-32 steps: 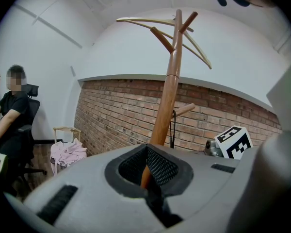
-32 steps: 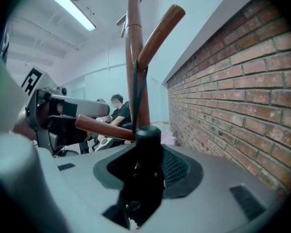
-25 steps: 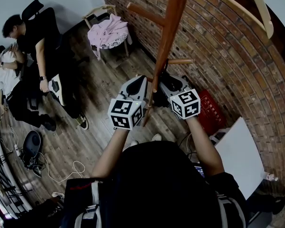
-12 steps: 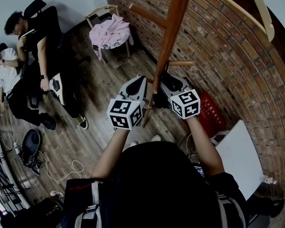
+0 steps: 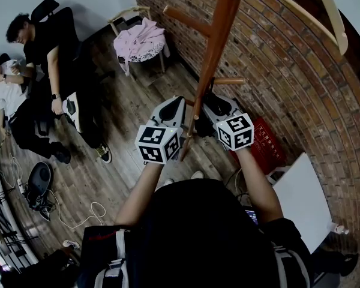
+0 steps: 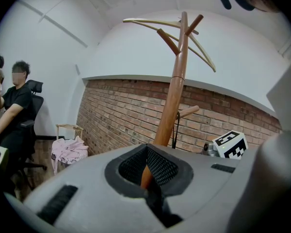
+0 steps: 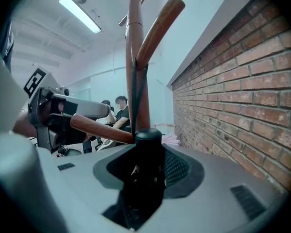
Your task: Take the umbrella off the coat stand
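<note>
Clamping narrow on the black umbrella, the right gripper holds its handle. The strap runs toward 12 o'clock, looped over 1 peg of the coat stand. The left gripper has its jaws closed on a lower peg, apparently to steady the stand. The grasp looks done; unhooking remains.

Centre: coat stand pole rises at 12 o'clock between left claw and right claw.
Low: peg, clamped by left claw, crosses beside the umbrella gripped by right claw.
Right: brick wall near, 1 to 4 o'clock.
Left: floor open, 8 to 11 o'clock.
</note>
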